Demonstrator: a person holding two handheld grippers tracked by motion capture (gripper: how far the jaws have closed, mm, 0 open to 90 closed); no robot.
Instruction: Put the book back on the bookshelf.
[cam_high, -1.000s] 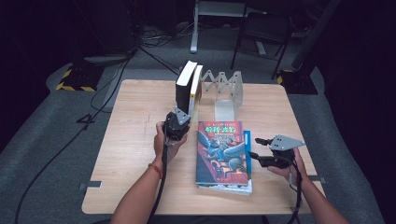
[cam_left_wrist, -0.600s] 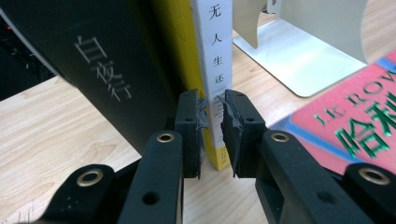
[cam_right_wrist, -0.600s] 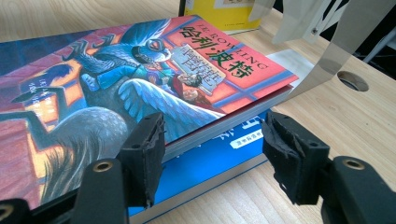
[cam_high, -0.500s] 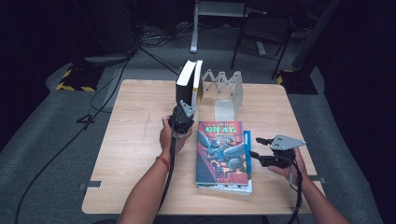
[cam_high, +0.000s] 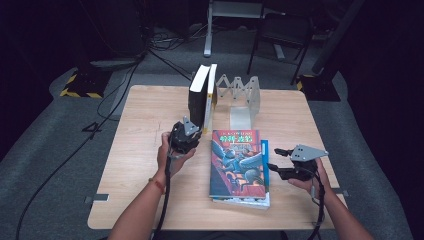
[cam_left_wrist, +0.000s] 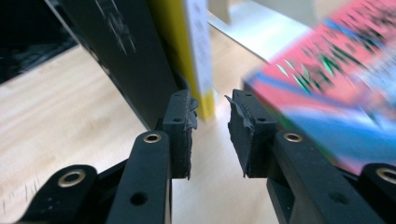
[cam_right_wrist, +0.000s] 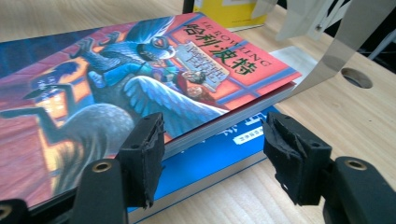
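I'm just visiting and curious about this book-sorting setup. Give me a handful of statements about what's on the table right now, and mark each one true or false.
1. Two books stand upright against the metal rack. True.
2. The colourful book lies alone on the table. False: it lies on top of a blue book.
3. The left gripper clamps the yellow book. False: its jaws have just been opening, with nothing between them.
4. The right gripper sits beside the stacked books, jaws apart. True.
5. The rack is full of books. False: most of its slots stand empty.
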